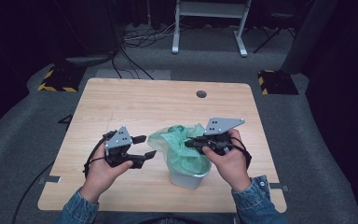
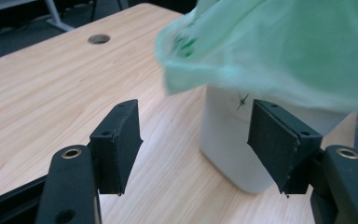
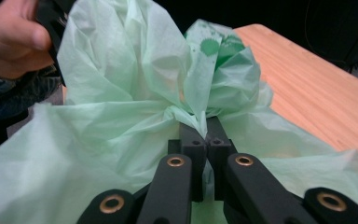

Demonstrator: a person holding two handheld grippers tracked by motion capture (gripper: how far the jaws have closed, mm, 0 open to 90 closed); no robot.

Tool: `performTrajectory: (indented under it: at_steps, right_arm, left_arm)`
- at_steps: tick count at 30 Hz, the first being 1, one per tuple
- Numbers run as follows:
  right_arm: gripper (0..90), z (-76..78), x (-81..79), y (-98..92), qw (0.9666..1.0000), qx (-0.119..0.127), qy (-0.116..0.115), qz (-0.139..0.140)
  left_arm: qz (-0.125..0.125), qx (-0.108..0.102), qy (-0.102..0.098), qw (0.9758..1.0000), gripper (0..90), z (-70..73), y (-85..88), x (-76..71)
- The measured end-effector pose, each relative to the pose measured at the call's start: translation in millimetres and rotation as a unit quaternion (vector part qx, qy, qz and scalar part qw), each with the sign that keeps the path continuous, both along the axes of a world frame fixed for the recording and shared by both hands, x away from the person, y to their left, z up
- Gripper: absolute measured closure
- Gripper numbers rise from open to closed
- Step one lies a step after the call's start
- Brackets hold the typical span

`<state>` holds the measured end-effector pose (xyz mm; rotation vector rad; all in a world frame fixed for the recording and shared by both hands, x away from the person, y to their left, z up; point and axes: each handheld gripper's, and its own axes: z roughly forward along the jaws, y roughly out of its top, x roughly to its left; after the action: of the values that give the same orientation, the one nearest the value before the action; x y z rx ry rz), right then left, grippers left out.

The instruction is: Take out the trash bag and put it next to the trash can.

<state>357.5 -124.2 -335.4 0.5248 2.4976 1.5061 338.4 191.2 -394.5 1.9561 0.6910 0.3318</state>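
Where grey carpet [image 1: 23,126] surrounds it, the wooden table [image 1: 135,102] stands; dark room.

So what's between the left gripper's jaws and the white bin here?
Nothing but bare wooden table. In the left gripper view, the left gripper stands open short of the white bin, with the green bag overhanging above.

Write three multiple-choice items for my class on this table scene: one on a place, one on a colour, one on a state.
1. Where does the white bin stand?
A. near the table's front edge
B. beside the round hole
C. on the floor

2. What colour is the bag in the bin?
A. black
B. green
C. blue

3. How is the right gripper?
A. open above the table
B. shut on the bag
C. lying on the table

Answers: A, it stands between the hands by the front edge; B, pale green film; B, its jaws pinch gathered film.
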Motion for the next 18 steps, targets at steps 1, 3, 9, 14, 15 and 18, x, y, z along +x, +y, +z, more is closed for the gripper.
performTrajectory:
  at_steps: [1,3,9,14,15,18]
  right_arm:
    - [89.9,2.1,-0.2,-0.2,1.0000,0.002,-0.002,0.000]
    - [89.9,7.1,-0.5,-0.5,0.9999,0.008,-0.007,0.000]
    - [89.8,20.4,-2.2,-2.9,0.9997,0.011,-0.021,-0.004]
    - [65.6,17.8,-2.5,-7.0,0.9999,-0.001,-0.009,-0.008]
    - [55.4,16.5,-2.9,-7.8,0.9999,-0.003,-0.005,-0.009]
    - [35.6,9.6,-3.5,-7.3,0.9998,-0.020,-0.001,-0.005]
  left_arm:
    - [0.005,0.006,-0.002,1.0000,34.2,-1.6,3.6,0.1]
    - [0.013,0.007,0.001,0.9999,34.0,-5.9,9.5,-0.3]
    - [0.029,0.009,0.013,0.9995,34.0,-19.6,23.7,-1.2]
    - [-0.001,0.003,0.004,1.0000,36.0,-16.3,16.4,-4.5]
    - [-0.008,-0.002,-0.003,1.0000,36.5,-12.6,12.4,-5.7]
    - [-0.034,-0.020,-0.018,0.9991,47.2,0.7,-2.3,-8.2]
